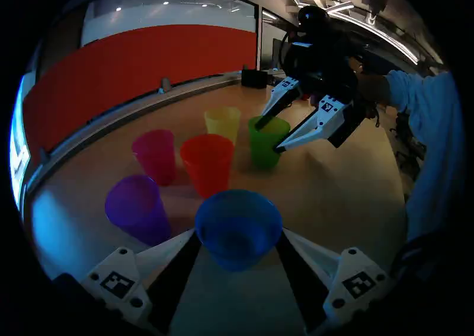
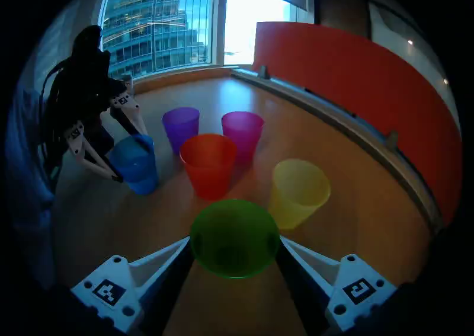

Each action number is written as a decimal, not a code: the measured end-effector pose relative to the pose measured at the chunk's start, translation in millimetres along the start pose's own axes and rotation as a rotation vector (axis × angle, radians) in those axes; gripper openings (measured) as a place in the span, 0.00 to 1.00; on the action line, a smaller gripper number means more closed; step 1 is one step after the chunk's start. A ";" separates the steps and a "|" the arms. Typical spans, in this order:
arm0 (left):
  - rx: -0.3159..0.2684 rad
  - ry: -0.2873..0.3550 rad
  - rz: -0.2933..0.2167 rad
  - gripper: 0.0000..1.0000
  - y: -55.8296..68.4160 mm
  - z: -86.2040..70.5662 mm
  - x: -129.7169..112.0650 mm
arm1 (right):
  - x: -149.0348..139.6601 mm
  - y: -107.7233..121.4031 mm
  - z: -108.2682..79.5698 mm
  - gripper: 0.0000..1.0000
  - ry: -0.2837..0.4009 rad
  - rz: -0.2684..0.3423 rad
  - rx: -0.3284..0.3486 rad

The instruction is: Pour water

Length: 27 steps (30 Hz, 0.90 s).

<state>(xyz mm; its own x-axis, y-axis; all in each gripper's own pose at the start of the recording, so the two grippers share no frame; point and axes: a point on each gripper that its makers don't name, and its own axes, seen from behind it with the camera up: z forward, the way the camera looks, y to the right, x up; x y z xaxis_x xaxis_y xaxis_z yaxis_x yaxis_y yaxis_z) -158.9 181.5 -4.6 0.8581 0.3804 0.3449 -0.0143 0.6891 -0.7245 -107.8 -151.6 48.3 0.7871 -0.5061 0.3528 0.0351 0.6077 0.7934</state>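
Observation:
A blue cup stands upright between my left gripper's fingers, which press on both of its sides. My right gripper is shut the same way on a green cup. In the left gripper view the right gripper reaches in from the right and holds the green cup at the back of the group. In the right gripper view the left gripper holds the blue cup at the left. I cannot tell whether either cup holds water.
On the wooden table between the held cups stand an orange cup, a yellow cup, a magenta cup and a purple cup. A person's sleeve is at the right. A red wall runs behind the table.

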 end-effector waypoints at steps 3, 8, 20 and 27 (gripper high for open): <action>0.007 0.011 0.001 0.85 0.0 -4.1 3.8 | 3.3 -0.3 -4.2 0.92 0.011 -0.001 -0.005; 0.020 0.038 -0.001 0.86 -0.1 -13.0 13.8 | 12.8 -0.4 -14.8 0.92 0.038 0.001 -0.021; 0.076 0.132 -0.002 0.85 -3.7 -40.1 48.1 | 41.6 -3.0 -47.3 0.92 0.126 -0.003 -0.069; 0.100 0.200 -0.011 0.85 -4.3 -56.4 70.6 | 64.2 -7.4 -69.2 0.92 0.199 0.000 -0.095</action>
<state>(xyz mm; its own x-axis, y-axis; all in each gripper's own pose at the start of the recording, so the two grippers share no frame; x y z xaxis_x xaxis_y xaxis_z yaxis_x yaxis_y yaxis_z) -69.2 170.6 -10.8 0.9431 0.2491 0.2201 -0.0463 0.7541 -0.6552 -14.9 -146.3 30.7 0.8928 -0.3811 0.2401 0.0857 0.6670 0.7401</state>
